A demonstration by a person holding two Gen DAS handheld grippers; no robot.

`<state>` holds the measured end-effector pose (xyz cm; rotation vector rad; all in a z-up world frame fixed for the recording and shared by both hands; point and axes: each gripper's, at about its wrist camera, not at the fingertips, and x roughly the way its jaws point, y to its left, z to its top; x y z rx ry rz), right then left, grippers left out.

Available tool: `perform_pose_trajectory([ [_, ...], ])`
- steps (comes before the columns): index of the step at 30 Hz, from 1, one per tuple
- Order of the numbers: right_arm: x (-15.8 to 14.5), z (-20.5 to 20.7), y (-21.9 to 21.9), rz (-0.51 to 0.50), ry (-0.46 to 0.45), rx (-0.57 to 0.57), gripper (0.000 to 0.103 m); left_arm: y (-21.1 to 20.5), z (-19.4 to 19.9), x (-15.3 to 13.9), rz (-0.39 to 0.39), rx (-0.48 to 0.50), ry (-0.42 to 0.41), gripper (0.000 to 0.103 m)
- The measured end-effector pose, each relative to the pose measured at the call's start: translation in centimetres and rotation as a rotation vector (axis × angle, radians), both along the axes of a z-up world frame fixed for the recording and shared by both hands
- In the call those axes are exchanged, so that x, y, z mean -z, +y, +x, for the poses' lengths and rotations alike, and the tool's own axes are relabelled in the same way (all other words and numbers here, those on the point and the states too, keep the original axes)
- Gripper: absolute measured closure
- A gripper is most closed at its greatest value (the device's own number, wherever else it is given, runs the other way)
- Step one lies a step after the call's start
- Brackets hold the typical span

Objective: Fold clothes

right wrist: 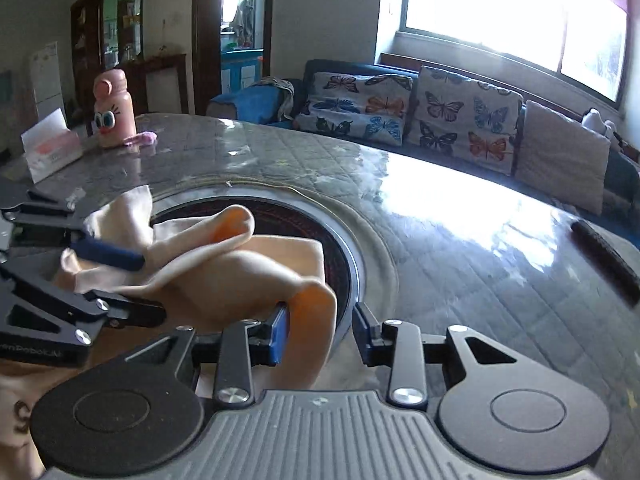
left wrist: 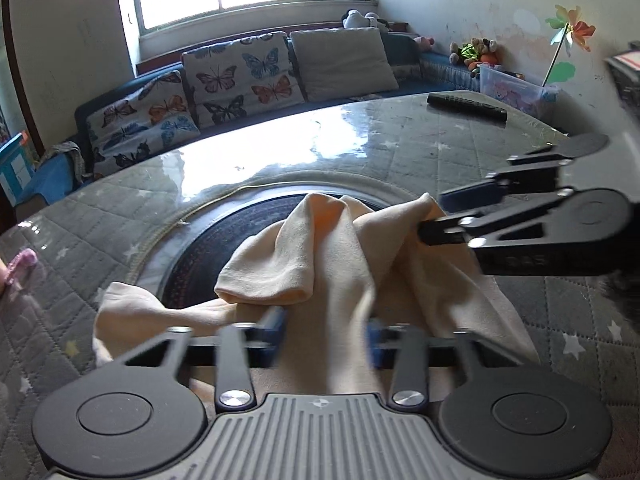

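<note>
Cream garment [left wrist: 320, 248] is seen bunched over the dark round inset [left wrist: 224, 240] near the desk's [left wrist: 460, 148] front edge. Cloth is draped between the spread fingers of the left tool [left wrist: 326, 336]. The right tool [right wrist: 320, 332] is likewise spread, a fold lying against its left finger. Bare desk surface is left beyond, toward a remote [left wrist: 466, 106].

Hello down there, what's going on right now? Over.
Both tongs, left and right, open around cream cloth. Cloth bunched, unfolded. Nothing blocking.
</note>
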<state>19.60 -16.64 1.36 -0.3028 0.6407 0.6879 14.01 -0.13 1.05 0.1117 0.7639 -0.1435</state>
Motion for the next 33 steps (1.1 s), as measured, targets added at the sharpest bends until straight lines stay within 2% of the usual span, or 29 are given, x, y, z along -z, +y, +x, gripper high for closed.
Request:
perform_pose_trajectory([
  [1,-0.1,-0.1,0.0,0.007,-0.002,0.002,0.070,0.2,-0.1,-0.1,-0.004,0.000,-0.005,0.091],
  [2,-0.2,-0.1,0.1,0.013,-0.005,0.004,0.072,0.4,-0.3,-0.2,-0.005,-0.003,-0.013,0.094],
  [4,-0.3,-0.2,0.1,0.026,-0.009,0.009,0.099,1.5,-1.5,-0.8,-0.010,-0.036,-0.032,0.096],
  [5,-0.4,-0.3,0.2,0.033,-0.011,0.011,0.100,2.2,-2.1,-1.1,-0.014,-0.056,-0.041,0.099],
  [10,-1.3,-1.1,-0.2,0.060,-0.036,0.043,0.101,5.3,-5.4,-2.5,-0.031,-0.156,-0.091,0.100],
  [16,-3.0,-3.5,-3.6,0.069,-0.093,0.162,0.101,9.2,-9.6,-4.1,-0.053,-0.279,-0.143,0.100],
  [23,-2.9,-7.8,-9.9,0.049,-0.082,0.360,0.101,13.4,-15.4,-2.5,-0.100,-0.415,-0.070,0.100],
  [27,-1.2,-9.6,-13.3,0.038,-0.015,0.447,0.101,14.5,-17.2,-0.8,-0.117,-0.460,-0.007,0.099],
  [33,1.0,-11.7,-15.6,-0.006,0.032,0.524,0.092,13.7,-18.8,-1.3,-0.080,-0.434,-0.023,0.093],
])
